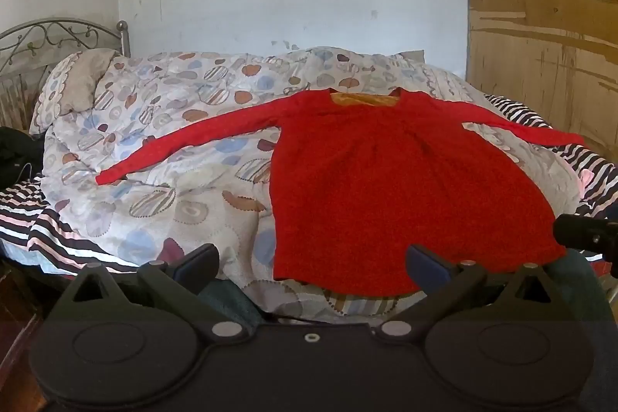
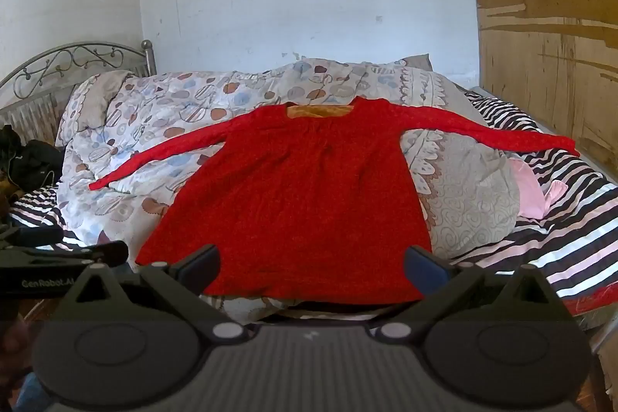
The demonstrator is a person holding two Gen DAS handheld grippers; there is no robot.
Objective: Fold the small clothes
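The left gripper point(image 1: 312, 263) and the right gripper point(image 2: 311, 263) both gape wide, holding nothing, just short of the hem of a red long-sleeved knit dress point(image 2: 293, 203) spread flat, sleeves outstretched, on a rumpled patterned quilt point(image 1: 154, 141) over a black-and-white striped sheet point(image 2: 571, 219).

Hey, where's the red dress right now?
The red dress lies spread flat on the patterned duvet, sleeves out, centred ahead of both open grippers, neckline toward the wall.

I read one marking only: "GenRobot.AI" in pale letters on the black body of the left gripper point(image 2: 58, 257), seen at the left edge of my right wrist view. No other text is legible.
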